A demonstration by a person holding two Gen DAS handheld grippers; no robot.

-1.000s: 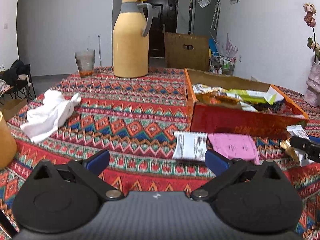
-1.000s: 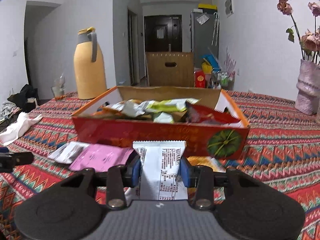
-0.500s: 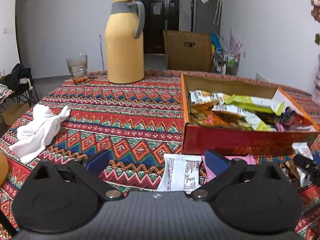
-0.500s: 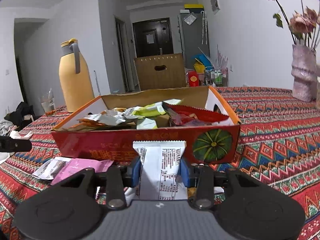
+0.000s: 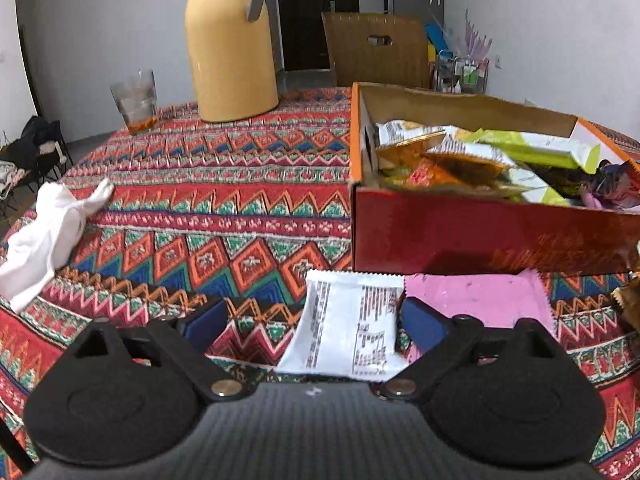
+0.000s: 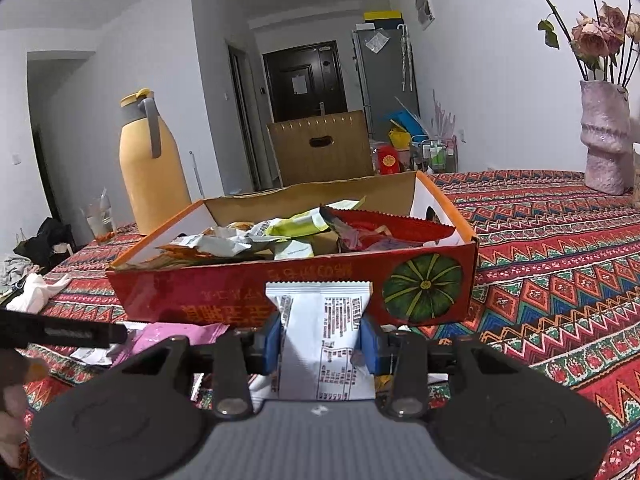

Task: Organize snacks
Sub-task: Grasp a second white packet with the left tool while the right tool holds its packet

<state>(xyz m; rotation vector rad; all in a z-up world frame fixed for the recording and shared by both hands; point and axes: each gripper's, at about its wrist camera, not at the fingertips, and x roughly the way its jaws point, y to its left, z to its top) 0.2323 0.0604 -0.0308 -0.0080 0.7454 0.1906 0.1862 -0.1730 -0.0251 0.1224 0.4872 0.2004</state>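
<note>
Pinching a flat white packet (image 6: 324, 344) printed with dark text, your right gripper (image 6: 322, 344) is clamping its blue pads on the packet's two side edges, holding it upright just in front of the glossy red cardboard box (image 6: 240, 296) with the green pumpkin picture. Your left gripper (image 5: 316, 320) is standing wide, its jaws having just been closing a little, and they are not pressing on anything: a second white packet (image 5: 344, 328) is lying flat on the woven zigzag tablecloth (image 5: 224, 216) between the pads, nearer the right-hand one, with a pink crinkle-edged sachet (image 5: 480, 300) touching it on that side. Both are lying just in front of the box's red wall. Your left view is looking down into the box at crumpled orange, silver and lime wrappers (image 5: 460, 156), and is showing a smooth yellow jug (image 5: 232, 48), a ribbed glass (image 5: 134, 100) and a rumpled white cloth (image 5: 44, 236). Only your right view is showing the rough pink vase (image 6: 604, 140) of dried roses and the pumpkin picture.
</note>
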